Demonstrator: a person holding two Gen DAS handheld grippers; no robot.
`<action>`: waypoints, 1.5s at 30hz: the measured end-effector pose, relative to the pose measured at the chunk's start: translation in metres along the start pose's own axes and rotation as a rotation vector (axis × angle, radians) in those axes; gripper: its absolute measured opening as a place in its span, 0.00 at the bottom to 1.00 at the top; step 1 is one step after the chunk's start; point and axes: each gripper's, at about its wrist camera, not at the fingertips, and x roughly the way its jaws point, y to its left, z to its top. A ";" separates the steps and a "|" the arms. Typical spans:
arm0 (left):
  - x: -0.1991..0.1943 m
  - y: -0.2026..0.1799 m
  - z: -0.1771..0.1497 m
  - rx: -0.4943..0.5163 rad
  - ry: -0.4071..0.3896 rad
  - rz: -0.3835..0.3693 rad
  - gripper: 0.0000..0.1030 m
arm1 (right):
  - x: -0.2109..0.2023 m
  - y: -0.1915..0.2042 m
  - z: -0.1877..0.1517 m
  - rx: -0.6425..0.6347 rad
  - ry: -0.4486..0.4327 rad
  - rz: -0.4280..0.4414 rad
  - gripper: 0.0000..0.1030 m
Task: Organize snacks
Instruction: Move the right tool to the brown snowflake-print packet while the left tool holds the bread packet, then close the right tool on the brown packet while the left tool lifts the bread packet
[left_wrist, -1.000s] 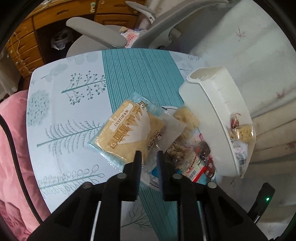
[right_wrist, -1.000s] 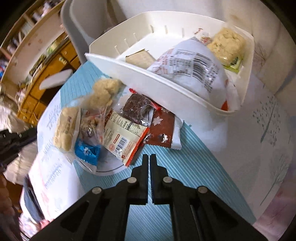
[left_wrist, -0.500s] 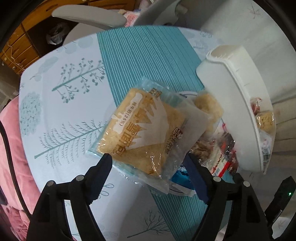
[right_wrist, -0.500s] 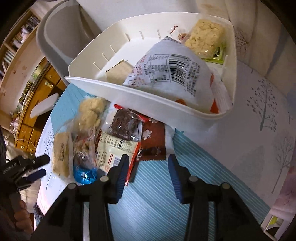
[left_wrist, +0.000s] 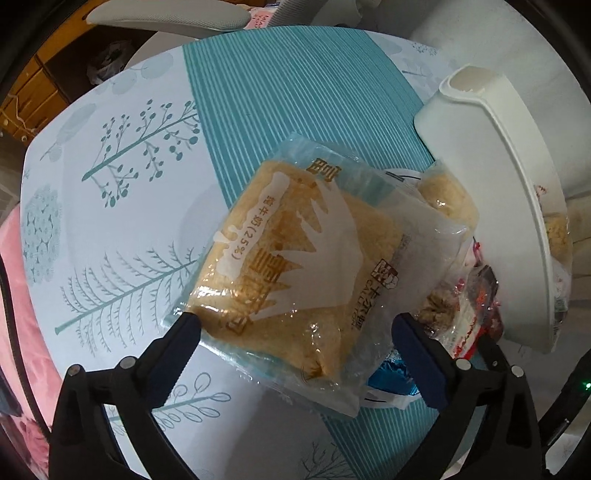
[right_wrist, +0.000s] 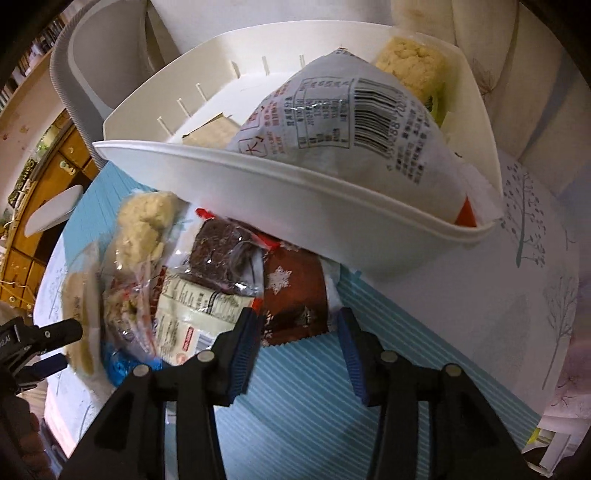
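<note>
Snacks fill the middle of the left wrist view: a clear crinkly packet of golden cake (left_wrist: 295, 266) lies tilted on the heap, its lower corners between the left gripper (left_wrist: 295, 332), whose fingers (left_wrist: 184, 332) are spreading wide and not pressing it. At right, a smooth white plastic bin (left_wrist: 509, 184) shows its curved outer wall and rim, with a crumbly wrapped snack just inside its right edge. The surface (left_wrist: 110, 221) wears a pale cloth with teal trees and a ribbed teal stripe.

Right wrist view: the bin (right_wrist: 295, 192) holds a glossy white barcoded bag (right_wrist: 351, 122) and a pale crumbly bar (right_wrist: 410, 62) at upper right. Below its rim, a brown snowflake wrapper (right_wrist: 295, 299) lies flat between the right gripper (right_wrist: 299, 332), fingers (right_wrist: 245, 347) parting, untouched.
</note>
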 end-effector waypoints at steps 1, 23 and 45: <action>0.001 -0.002 0.000 0.007 0.000 0.017 0.99 | 0.002 0.001 0.000 0.004 -0.004 -0.008 0.47; 0.031 -0.049 0.002 0.056 -0.061 0.265 1.00 | 0.014 0.003 0.016 -0.026 -0.047 -0.051 0.54; 0.011 -0.044 -0.070 0.059 -0.386 0.280 0.81 | 0.024 0.019 0.020 -0.130 0.003 -0.057 0.41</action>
